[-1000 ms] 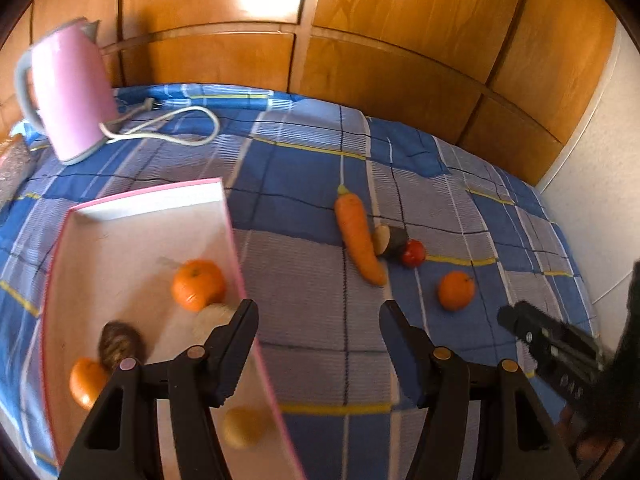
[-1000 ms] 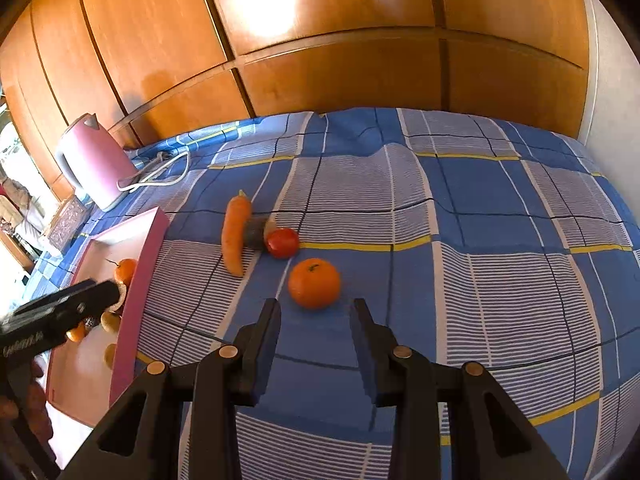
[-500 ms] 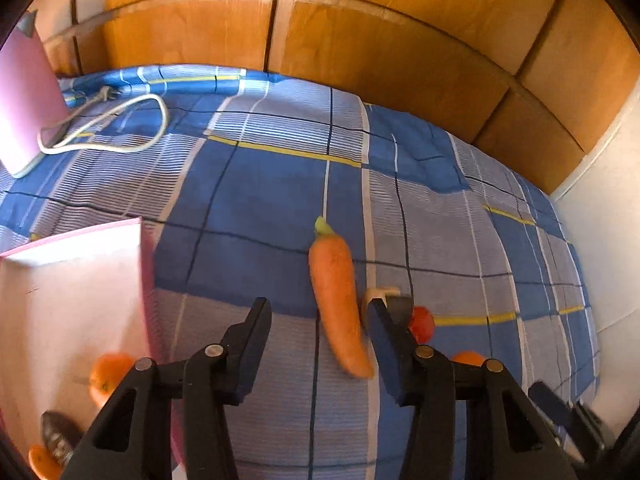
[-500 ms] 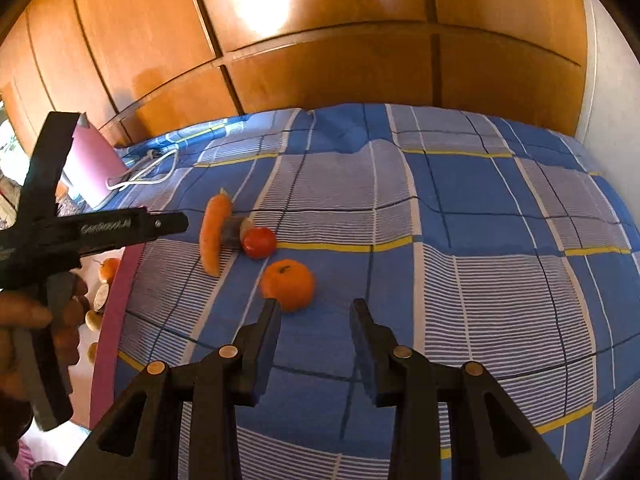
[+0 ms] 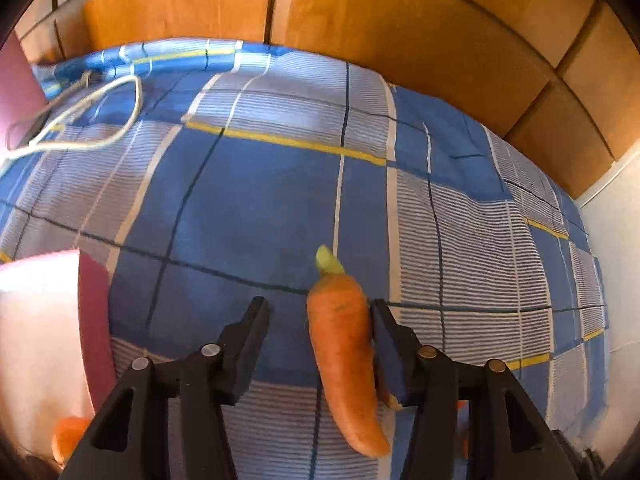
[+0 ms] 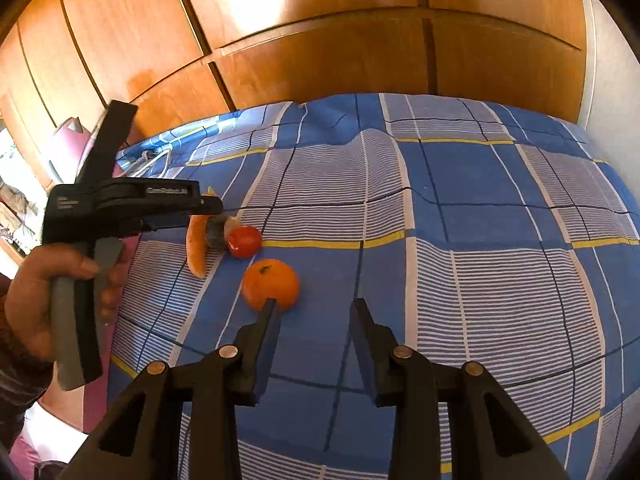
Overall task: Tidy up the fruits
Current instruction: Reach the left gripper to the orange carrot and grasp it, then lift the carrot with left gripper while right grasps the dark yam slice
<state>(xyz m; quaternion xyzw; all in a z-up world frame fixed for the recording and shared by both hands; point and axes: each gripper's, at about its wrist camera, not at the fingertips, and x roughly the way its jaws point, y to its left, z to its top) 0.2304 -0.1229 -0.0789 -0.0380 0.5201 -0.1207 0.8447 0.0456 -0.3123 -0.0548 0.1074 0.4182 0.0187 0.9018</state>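
Left gripper [image 5: 318, 312] has swung off the pink-rimmed white tray [image 5: 94, 320] and come down over the long orange carrot [image 5: 344, 360] on the blue checked cloth [image 5: 260, 200]; a second ago it hung above the tray. Its jaws have just been closing, and the carrot now lies between them. Carrot sits against the right finger [image 5: 390, 344]; a clear gap remains to the left finger [image 5: 248, 340], so no grip yet, jaws apart. Carrot's pale green stem end points away from the camera, tip toward the camera. Tray is at left edge of the left wrist view, with a blurred orange fruit [image 5: 68, 436] in its lower corner.

Right gripper [image 6: 314, 306] has barely shifted. Fingers are parted with only cloth between them. Round orange tangerine [image 6: 271, 284] lies just beyond its left fingertip, outside the gap. Further back are a small red tomato [image 6: 245, 241] and a dark cut-ended piece [image 6: 218, 234], unclear what it is, close beside the carrot. A person's hand [image 6: 44, 300] holds the left gripper's grey handle. White cord [image 5: 100, 120] lies far left on the cloth. Wooden panels [image 6: 320, 40] stand behind.
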